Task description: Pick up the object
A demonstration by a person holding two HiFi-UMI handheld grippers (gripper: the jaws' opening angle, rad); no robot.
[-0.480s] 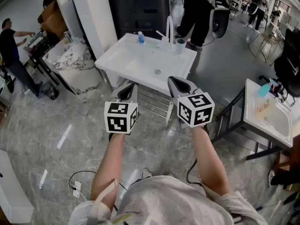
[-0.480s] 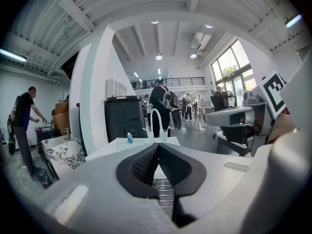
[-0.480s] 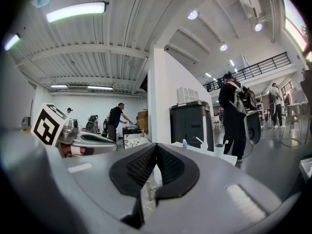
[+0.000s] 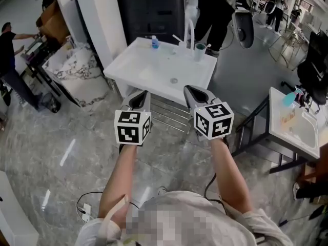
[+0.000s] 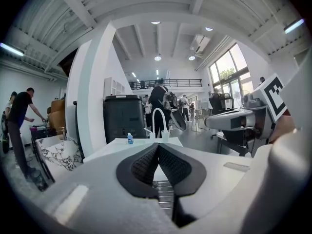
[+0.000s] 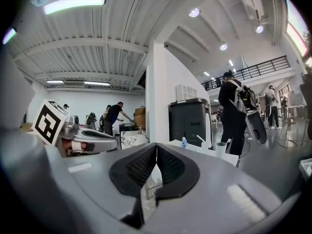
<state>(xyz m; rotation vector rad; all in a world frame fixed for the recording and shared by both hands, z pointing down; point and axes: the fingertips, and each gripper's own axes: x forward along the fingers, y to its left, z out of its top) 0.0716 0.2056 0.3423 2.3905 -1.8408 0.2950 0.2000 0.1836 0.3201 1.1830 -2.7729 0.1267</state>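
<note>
A white sink table (image 4: 134, 64) stands ahead of me. On its far rim are a small blue bottle (image 4: 154, 42), a curved white faucet (image 4: 190, 31) and a cup (image 4: 198, 50) holding a toothbrush. My left gripper (image 4: 138, 99) and right gripper (image 4: 190, 91) hover side by side just short of the sink's near edge, both shut and empty. In the left gripper view the pads (image 5: 168, 162) meet, with the bottle (image 5: 129, 139) far beyond them. The right gripper view also shows touching pads (image 6: 168, 167), and the bottle (image 6: 184, 142) and cup (image 6: 221, 149) lie ahead.
A metal rack (image 4: 169, 115) sits under the sink. Behind it stand a black bin (image 4: 152, 9) and a person (image 4: 215, 9). A white pillar (image 4: 100, 19) and a patterned sack (image 4: 77, 72) are at the left, a second white sink table (image 4: 293, 123) at the right. Cables (image 4: 84, 207) lie on the floor.
Both grippers hold the same place in front of the sink. The head view has shifted slightly, and the people in the background have moved a little.
</note>
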